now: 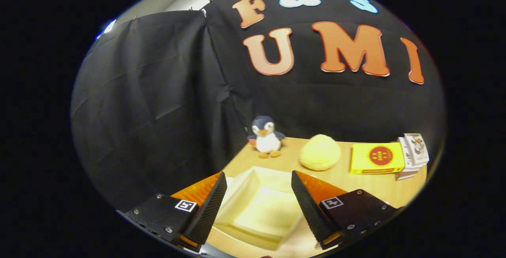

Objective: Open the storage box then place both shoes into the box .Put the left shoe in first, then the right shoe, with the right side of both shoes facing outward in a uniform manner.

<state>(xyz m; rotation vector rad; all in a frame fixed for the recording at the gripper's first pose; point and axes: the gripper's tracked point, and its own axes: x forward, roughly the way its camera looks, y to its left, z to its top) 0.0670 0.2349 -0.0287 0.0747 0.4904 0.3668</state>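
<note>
Box (263,206) of pale cream material is seen open on the wooden table (355,179), lying between and just below the fingers, its interior exposed and bare. Its walls are smooth and straight, its form rectangular; one corner is turned away from the gripper toward the booth's back wall, so that the long axis appears to run diagonally across the table, though the fisheye bending makes this hard to judge.

The gripper (259,198) is held above the near part of the box, tilted downward, with its jaws spread wide apart and nothing clasped between them. The inner faces of the fingers (209,210) are ridged in a fine sawtooth texture.

Beyond the box, a plush penguin (265,136) is set upright near the cloth wall. Beside it a rounded, soft-looking yellow lump (320,152) is placed, and further right a flat yellow packet (376,157) lies just beside a small stack of printed cards or booklets (413,153).
</note>
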